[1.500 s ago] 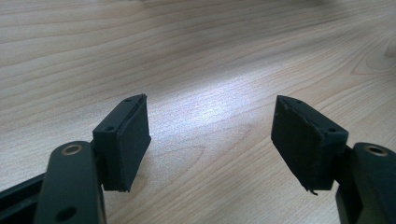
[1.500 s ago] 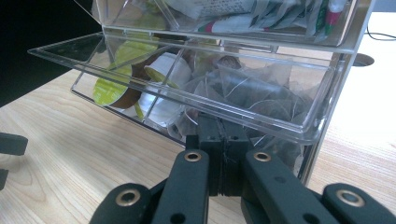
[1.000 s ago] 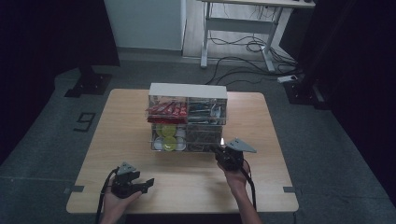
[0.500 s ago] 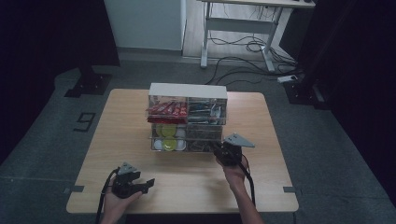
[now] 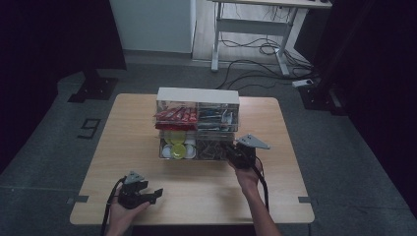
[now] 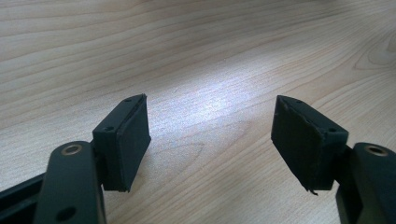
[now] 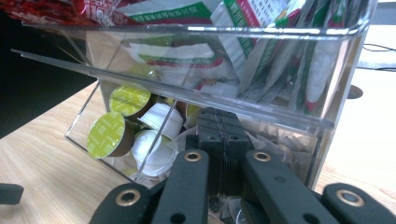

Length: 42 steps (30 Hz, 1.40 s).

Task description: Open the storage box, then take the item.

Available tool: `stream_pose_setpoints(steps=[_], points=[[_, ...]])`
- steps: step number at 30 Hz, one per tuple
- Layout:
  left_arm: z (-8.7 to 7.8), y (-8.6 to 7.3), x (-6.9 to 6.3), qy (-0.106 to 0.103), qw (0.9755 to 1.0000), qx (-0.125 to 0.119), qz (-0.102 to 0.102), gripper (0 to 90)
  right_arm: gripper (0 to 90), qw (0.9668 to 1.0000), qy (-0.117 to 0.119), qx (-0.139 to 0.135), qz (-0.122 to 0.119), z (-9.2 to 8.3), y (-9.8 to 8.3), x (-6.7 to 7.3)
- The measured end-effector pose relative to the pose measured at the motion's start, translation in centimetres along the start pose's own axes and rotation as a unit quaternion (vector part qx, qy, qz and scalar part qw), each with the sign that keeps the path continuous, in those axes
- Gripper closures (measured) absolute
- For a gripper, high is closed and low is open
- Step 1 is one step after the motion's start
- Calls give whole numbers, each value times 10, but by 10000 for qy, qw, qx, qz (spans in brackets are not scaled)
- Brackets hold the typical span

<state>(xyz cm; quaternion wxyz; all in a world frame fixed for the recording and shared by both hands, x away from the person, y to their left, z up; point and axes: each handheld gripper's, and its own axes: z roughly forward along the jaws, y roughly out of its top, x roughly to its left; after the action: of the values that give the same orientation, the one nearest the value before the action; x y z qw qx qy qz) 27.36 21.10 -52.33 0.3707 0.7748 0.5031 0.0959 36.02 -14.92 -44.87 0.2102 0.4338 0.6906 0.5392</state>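
Observation:
A clear plastic organizer stands at the middle of the wooden table. It holds red packets upper left, green-and-white sachets upper right, and green and white coffee capsules lower left. Small pale packets fill the lower right bin. My right gripper reaches into that lower right bin with its jaws pressed together; whether a packet is pinched I cannot tell. My left gripper rests low over bare wood near the front edge, open and holding nothing.
Bare tabletop lies in front of and left of the organizer. The organizer's sloped clear front panel hangs just above the right jaws. Beyond the table are a white desk frame, floor cables and dark stands.
The right gripper has edged slightly left, toward the organizer's lower right bin. The left gripper has stayed where it was.

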Motion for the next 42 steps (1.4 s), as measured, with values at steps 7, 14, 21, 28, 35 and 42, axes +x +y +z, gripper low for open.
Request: stream_pose_setpoints(steps=[7, 14, 21, 28, 35, 42], points=[[1, 0, 0, -3, 10000, 12, 8, 282, 890, 9999, -39, -69, 77, 2, 7, -4], [1, 0, 0, 1, 10000, 17, 3, 282, 890, 9999, -33, -58, 104, 3, 6, -3], [0, 0, 0, 16, 10000, 0, 5, 282, 889, 9999, -37, -55, 78, 2, 5, -3], [0, 0, -2, 23, 10000, -39, 3, 282, 889, 9999, -45, -62, 79, 1, 3, -4], [-2, 3, -5, 116, 9998, -144, 52, 282, 889, 9999, -51, -87, 65, 0, 2, -6], [-3, 9, -10, 239, 9994, -211, 121, 283, 889, 9999, 37, -100, 38, 2, 1, -8]])
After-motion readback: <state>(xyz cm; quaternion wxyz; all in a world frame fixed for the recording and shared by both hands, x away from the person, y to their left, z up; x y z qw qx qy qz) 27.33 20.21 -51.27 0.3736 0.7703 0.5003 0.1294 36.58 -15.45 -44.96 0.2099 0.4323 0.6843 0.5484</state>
